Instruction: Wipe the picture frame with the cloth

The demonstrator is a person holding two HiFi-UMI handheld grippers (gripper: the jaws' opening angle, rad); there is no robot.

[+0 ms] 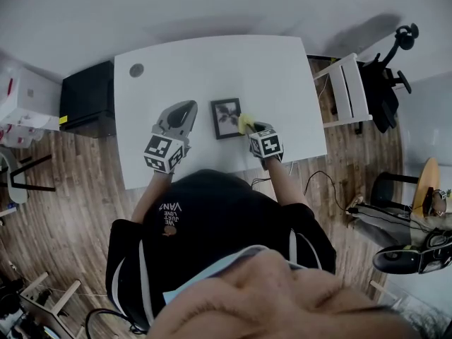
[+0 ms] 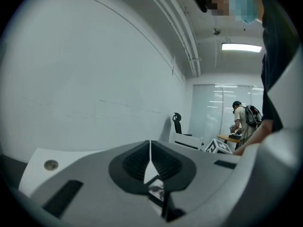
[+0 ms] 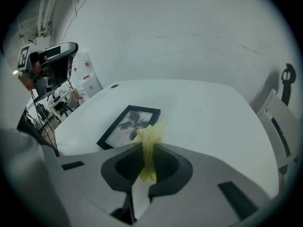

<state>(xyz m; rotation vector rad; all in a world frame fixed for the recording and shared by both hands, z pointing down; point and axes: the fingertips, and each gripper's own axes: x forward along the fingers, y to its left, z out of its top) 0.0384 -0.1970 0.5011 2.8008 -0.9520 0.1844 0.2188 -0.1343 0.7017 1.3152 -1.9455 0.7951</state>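
A black picture frame [image 1: 227,118] [image 3: 129,125] with a grey plant print lies flat on the white table [image 1: 212,69]. My right gripper [image 1: 253,128] [image 3: 147,148] is shut on a yellow cloth [image 1: 245,123] [image 3: 148,145], whose bunched end hangs over the frame's right edge. My left gripper [image 1: 182,114] [image 2: 150,161] hovers just left of the frame, jaws shut with nothing between them. A sliver of the frame [image 2: 156,189] shows under its jaws.
A round grommet [image 1: 136,70] [image 3: 113,85] sits in the table's far left corner. A black cabinet [image 1: 87,99] stands left of the table, a white chair [image 1: 346,90] and a black office chair [image 1: 385,83] to its right. A person [image 2: 240,119] stands far off.
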